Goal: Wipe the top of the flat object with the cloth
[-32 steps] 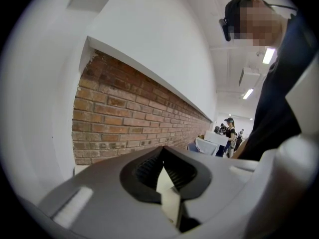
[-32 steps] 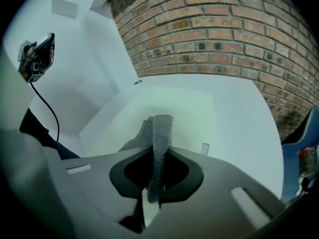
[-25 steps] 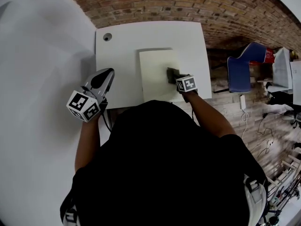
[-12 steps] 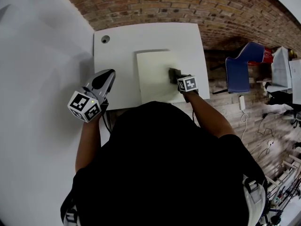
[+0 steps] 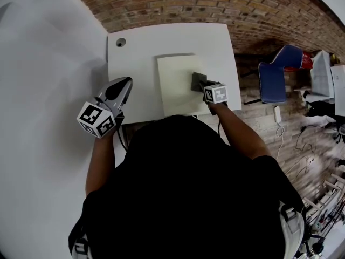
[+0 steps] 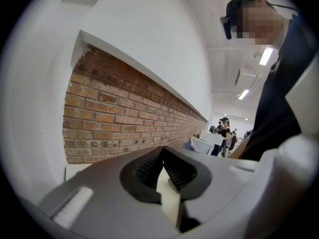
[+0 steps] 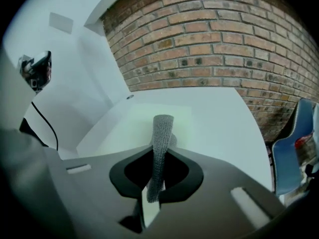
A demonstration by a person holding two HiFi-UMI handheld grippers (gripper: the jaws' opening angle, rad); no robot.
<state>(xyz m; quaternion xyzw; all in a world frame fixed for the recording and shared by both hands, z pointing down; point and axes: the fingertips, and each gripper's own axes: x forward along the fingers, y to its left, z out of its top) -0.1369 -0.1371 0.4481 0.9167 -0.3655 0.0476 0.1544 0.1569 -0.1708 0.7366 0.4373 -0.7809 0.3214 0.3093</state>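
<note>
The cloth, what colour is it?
The cloth is dark grey, finely woven; best in the right gripper view.

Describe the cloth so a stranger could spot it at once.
Find the white table against the brick wall; a pale flat board lies on it. Near the board's right edge sits the cloth, pinched in the right gripper. It is the only dark grey, woven thing on that pale surface.

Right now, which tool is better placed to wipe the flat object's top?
Right. The right tool is shut on the cloth, over the flat object's right part. The left tool is shut on nothing, off to the table's left side.
</note>
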